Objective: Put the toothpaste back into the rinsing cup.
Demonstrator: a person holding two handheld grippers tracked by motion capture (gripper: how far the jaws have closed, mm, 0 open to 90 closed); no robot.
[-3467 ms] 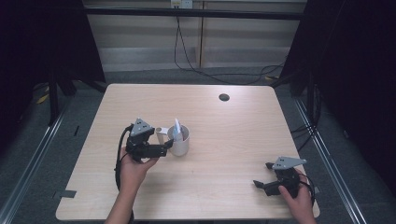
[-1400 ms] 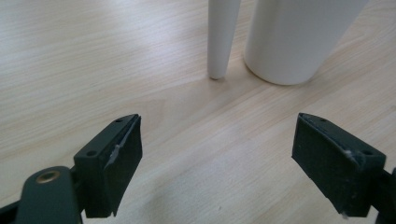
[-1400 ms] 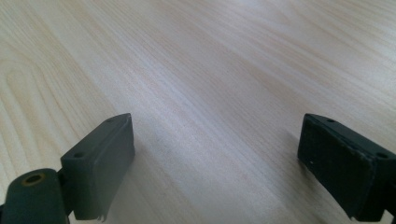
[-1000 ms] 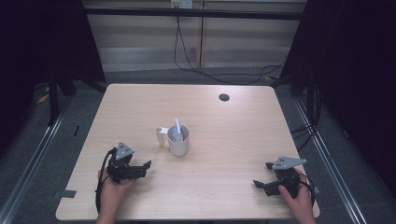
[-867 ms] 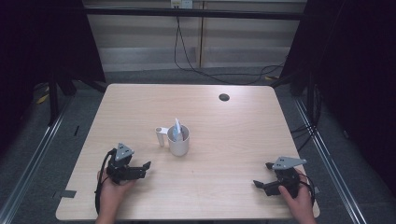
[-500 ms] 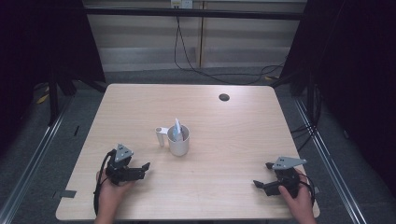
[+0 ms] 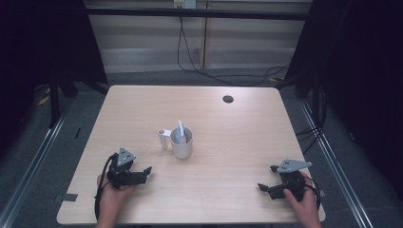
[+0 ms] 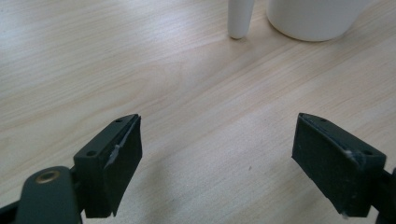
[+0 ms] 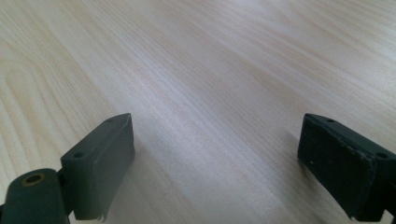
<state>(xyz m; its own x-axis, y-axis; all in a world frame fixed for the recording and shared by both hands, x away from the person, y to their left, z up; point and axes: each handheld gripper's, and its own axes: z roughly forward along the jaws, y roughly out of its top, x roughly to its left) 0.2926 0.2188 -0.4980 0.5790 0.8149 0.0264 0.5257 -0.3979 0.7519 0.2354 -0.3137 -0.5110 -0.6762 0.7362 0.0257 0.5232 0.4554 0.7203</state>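
So the left gripper [image 7: 142,172] has backed off from the white mug [image 7: 181,142] to the counter's [image 7: 237,142] near-left edge, jaws spread wide and empty; the mug sits mid-counter with a pale tube [image 7: 180,131] standing inside, so the drop-in looks done; the right gripper [image 7: 264,188] hasn't budged at near-right, jaws wide, holding nothing.
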